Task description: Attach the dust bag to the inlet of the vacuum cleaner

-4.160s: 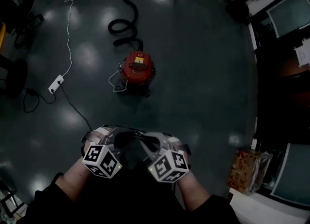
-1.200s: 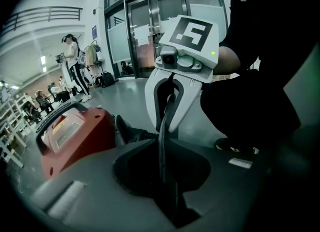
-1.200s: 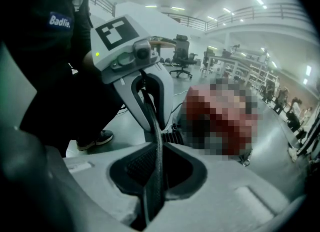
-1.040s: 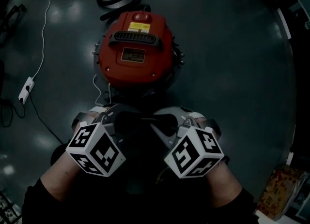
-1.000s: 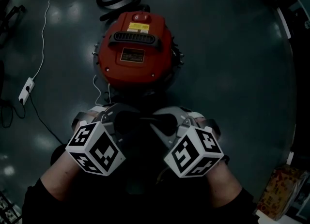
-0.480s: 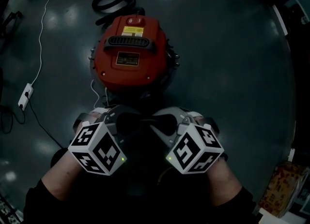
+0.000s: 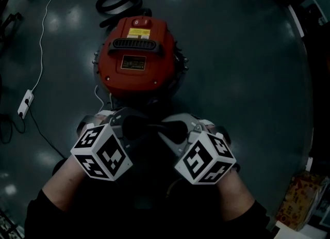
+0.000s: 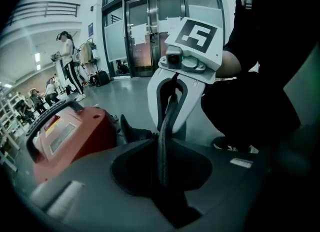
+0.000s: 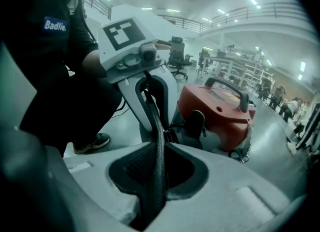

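Holding a thin dark band [image 8: 168, 113], probably the dust bag's rim seen edge-on: left gripper [image 8: 164, 161] and right gripper [image 9: 159, 163] both pinch it with narrow fingers. The left fingers have just been easing open.

Risk: the band slips free short of the red drum-shaped plastic vacuum cleaner [image 7: 138, 52], just beyond the fingers. The inlet is not visible.

Writing: the yellow label [image 7: 140, 33] is unreadable; the cubes [image 7: 102, 152] carry square markers only.

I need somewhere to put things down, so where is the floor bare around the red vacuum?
The widest bare floor lies right of the vacuum cleaner. A narrower strip lies left of it, before the white cable. Crowded: the black hose coils behind it, and the power strip lies lower left.
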Demonstrator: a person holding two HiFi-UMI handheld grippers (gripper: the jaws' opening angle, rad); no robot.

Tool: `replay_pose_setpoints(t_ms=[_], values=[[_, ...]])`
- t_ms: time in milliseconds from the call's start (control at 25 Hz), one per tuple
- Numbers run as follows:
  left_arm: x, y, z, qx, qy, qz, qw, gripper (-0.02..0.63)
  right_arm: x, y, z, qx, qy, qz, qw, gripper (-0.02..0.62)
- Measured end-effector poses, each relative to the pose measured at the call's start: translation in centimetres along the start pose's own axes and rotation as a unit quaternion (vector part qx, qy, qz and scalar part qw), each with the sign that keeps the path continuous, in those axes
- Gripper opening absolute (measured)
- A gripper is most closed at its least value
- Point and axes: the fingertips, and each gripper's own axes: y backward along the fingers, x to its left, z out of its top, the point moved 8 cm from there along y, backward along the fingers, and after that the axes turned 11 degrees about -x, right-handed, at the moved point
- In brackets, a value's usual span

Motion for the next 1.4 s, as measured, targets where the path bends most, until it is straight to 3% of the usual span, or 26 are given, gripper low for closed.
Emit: replay_pose_setpoints(t_ms=[240, 600, 1040, 1280, 1400], values=[[0.1, -0.2, 0.3, -0.001, -0.007, 0.0, 1.0, 0.074, -0.1, 0.5, -0.4, -0.01, -0.012, -0.008, 1.0, 0.058], [0.4, 1.0, -0.5, -0.01, 0.013, 0.014, 0.9998, 0.067, -0.8, -0.8, 1.2, 0.018, 0.042, 0.01, 0.999, 0.071], [0.9, -0.3, 0.3, 0.0, -0.022, 0.006, 0.9997, 0.083, -0.8, 0.1, -0.2, -0.006, 0.011, -0.021, 1.0, 0.072], [0.8, 0.2, -0.1, -0.013, -0.008, 0.022, 0.9996, 0.081, -1.1, -0.4, 0.6, 0.012, 0.045, -0.008, 0.999, 0.08], [1.0, 0.2, -0.3, -0.015, -0.003, 0.024, 0.9996, 0.086, -1.2, -0.4, 0.6, 0.008, 0.039, -0.013, 0.999, 0.086]])
